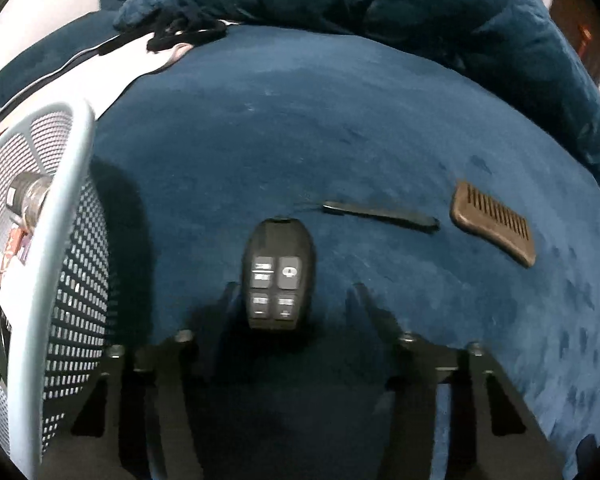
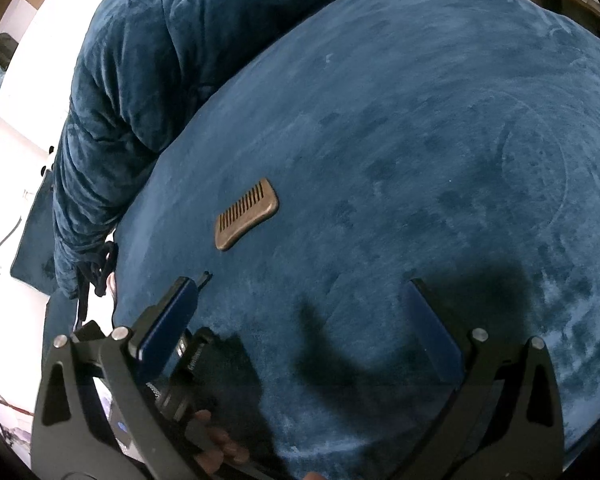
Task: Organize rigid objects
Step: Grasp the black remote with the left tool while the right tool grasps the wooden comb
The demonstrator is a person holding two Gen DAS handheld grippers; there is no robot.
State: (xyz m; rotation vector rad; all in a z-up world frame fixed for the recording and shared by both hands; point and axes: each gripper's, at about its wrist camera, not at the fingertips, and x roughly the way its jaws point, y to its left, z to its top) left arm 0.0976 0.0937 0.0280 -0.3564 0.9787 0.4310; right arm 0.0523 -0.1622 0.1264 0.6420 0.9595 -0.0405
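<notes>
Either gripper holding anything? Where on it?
Nothing held. Black remote lies with its near end between the left gripper fingers, one finger clear of it. Right gripper open, empty.

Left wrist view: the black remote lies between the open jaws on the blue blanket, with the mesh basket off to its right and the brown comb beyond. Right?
Not quite: the mesh basket stands to the left of the black remote, not the right, as the left wrist view shows. The rest holds: the remote lies between the jaws on the blue blanket, and the brown comb lies beyond.
</notes>
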